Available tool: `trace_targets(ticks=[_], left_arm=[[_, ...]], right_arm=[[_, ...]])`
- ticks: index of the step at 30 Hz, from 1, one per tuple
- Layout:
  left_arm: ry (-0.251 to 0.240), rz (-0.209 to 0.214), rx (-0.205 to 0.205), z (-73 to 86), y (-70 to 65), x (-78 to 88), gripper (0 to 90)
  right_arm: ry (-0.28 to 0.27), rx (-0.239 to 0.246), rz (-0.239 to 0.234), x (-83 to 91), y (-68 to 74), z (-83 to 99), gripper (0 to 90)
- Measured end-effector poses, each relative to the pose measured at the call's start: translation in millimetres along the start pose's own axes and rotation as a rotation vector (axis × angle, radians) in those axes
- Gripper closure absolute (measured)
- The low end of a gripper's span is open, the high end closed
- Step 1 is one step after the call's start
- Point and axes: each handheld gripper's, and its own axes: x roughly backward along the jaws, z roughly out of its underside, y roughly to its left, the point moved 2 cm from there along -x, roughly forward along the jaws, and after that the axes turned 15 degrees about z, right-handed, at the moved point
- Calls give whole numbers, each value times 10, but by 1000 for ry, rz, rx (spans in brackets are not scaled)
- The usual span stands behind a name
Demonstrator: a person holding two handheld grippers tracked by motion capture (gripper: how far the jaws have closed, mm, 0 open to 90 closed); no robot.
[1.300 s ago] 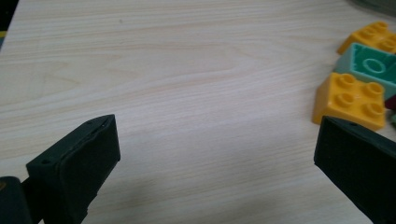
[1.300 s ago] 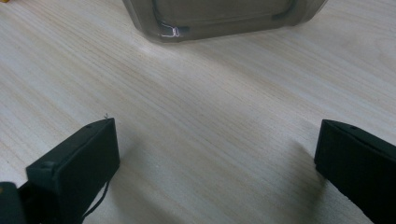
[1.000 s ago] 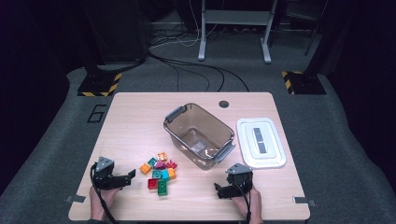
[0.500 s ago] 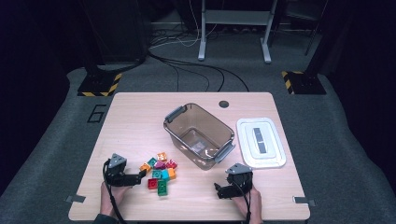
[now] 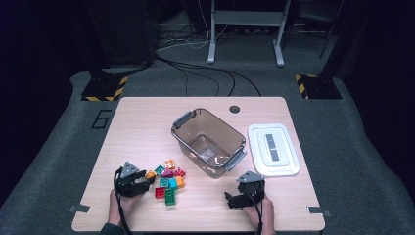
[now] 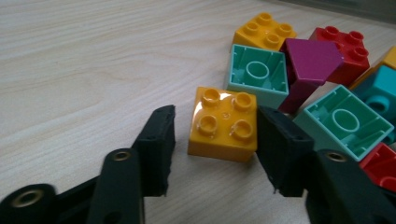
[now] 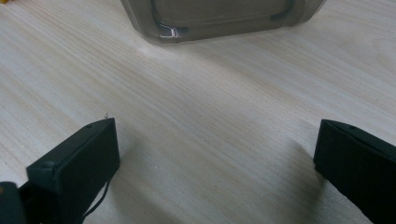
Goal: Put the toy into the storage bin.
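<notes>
the left claw [image 6: 212, 140] has slid up to the brick pile, its jaws just closing around an orange brick [image 6: 224, 123] but not yet gripping it, while the right claw [image 7: 215, 163] sits spread on the worktop [image 5: 147, 122].

Black two-jaw tongs [image 5: 147, 182], grey three-cornered top plate, trailing black cable; brass-coloured screws in jaws

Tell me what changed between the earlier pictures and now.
The left gripper moved right across the table to the block pile, and its jaws have just been closing around the orange block; a gap shows at one jaw. The right gripper, bin and lid stayed put.
</notes>
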Motion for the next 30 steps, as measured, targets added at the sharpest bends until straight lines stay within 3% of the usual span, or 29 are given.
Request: trace_targets(ticks=[4, 12, 21, 30], left_arm=[[-3, -2, -13, 2, -11, 2, 580], [-13, 3, -17, -2, -13, 17, 584], [-68, 6, -11, -54, -23, 142, 585], [-78, 19, -22, -157, -36, 222, 586]], right_arm=[[1, 0, -3, 1, 0, 0, 0], [-1, -1, -3, 2, 0, 1, 0], [0, -2, -1, 2, 2, 2, 0], [-11, 17, -2, -3, -12, 6, 0]])
